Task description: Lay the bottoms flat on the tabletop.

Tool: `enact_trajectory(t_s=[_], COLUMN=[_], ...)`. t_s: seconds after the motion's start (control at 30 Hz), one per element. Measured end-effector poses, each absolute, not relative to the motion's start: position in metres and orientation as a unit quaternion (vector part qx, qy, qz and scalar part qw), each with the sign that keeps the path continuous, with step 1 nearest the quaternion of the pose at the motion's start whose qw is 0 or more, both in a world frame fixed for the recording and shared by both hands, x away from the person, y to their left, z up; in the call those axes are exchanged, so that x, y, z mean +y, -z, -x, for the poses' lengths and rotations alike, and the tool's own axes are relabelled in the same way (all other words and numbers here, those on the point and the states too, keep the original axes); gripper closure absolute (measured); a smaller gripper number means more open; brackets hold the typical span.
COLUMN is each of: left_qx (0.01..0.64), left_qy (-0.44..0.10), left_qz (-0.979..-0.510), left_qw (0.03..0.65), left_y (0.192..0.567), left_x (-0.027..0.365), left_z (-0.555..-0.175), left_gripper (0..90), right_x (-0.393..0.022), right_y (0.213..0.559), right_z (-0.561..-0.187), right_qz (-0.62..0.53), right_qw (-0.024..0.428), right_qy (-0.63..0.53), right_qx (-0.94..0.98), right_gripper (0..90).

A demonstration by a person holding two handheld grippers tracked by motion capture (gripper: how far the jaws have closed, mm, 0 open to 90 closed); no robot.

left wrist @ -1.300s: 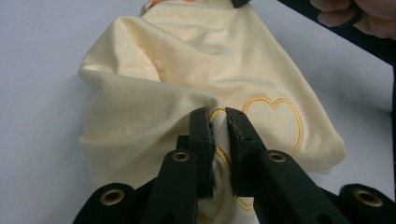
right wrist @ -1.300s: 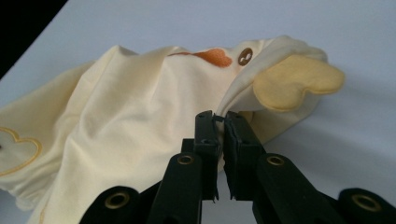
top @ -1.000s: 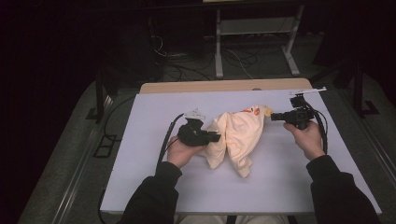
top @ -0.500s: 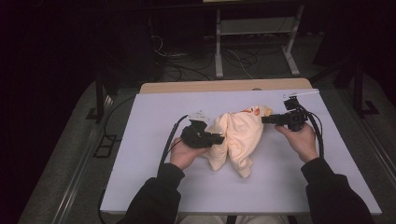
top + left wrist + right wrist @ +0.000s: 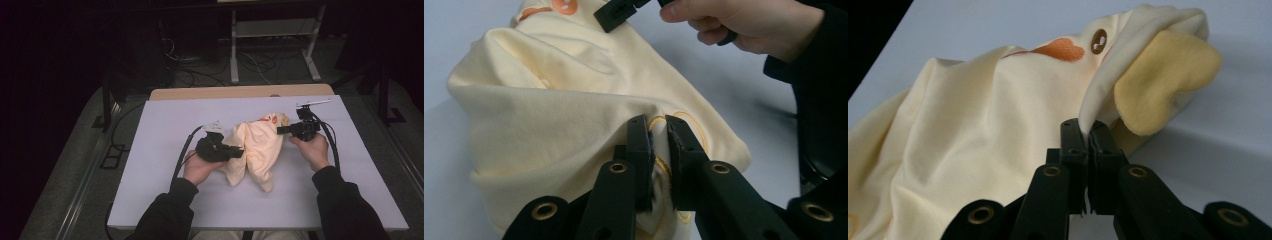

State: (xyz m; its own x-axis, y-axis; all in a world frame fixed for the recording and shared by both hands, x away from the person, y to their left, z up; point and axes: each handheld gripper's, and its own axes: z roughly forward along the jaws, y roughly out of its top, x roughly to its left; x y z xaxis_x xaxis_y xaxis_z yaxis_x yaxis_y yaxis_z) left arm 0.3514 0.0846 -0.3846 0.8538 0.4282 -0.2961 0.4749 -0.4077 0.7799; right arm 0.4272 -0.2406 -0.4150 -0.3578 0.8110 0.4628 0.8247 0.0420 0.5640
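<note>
We hold our left gripper (image 5: 235,151) low at the left of centre, its jaws pointing right and pinched together on a fold of cloth. Our left hand (image 5: 200,167) wraps the body from the near side, forearm coming up from the near edge. Our right gripper (image 5: 281,130) sits farther off at the right, pointing left; its jaws have just been closing and now clamp a cloth edge. Our right hand (image 5: 312,150) grips from behind.

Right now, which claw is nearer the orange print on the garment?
Right. The right claw pinches the garment edge just below the orange print; the left claw grips a fold at the opposite end.
</note>
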Motion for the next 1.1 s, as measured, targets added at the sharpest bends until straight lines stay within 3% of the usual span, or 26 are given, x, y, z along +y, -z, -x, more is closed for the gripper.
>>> enact_trajectory(t_s=[0.43, 0.63, 0.73, 0.93, 1.1], left_qx=[0.210, 0.175, 0.174, 0.206, 0.268], left_qy=[0.064, 0.076, 0.075, 0.049, -0.013], left_qz=[-0.851, -0.867, -0.863, -0.843, -0.822], left_qw=[0.478, 0.461, 0.468, 0.494, 0.503], left_y=[0.379, 0.386, 0.383, 0.372, 0.371], left_x=[0.058, 0.043, 0.045, 0.059, 0.073], left_z=[-0.329, -0.313, -0.311, -0.315, -0.329], left_gripper=[80.2, 77.1, 67.5, 52.5, 35.8], right_x=[-0.275, -0.301, -0.312, -0.315, -0.313], right_y=[0.391, 0.398, 0.406, 0.409, 0.411], right_z=[-0.400, -0.371, -0.354, -0.341, -0.332], right_qz=[0.564, 0.584, 0.594, 0.592, 0.587], right_qw=[-0.047, -0.034, -0.021, -0.034, -0.052], right_qy=[0.359, 0.352, 0.350, 0.342, 0.339], right_qx=[-0.742, -0.731, -0.724, -0.729, -0.734], right_gripper=[86.9, 86.9, 86.9, 86.9, 86.9])
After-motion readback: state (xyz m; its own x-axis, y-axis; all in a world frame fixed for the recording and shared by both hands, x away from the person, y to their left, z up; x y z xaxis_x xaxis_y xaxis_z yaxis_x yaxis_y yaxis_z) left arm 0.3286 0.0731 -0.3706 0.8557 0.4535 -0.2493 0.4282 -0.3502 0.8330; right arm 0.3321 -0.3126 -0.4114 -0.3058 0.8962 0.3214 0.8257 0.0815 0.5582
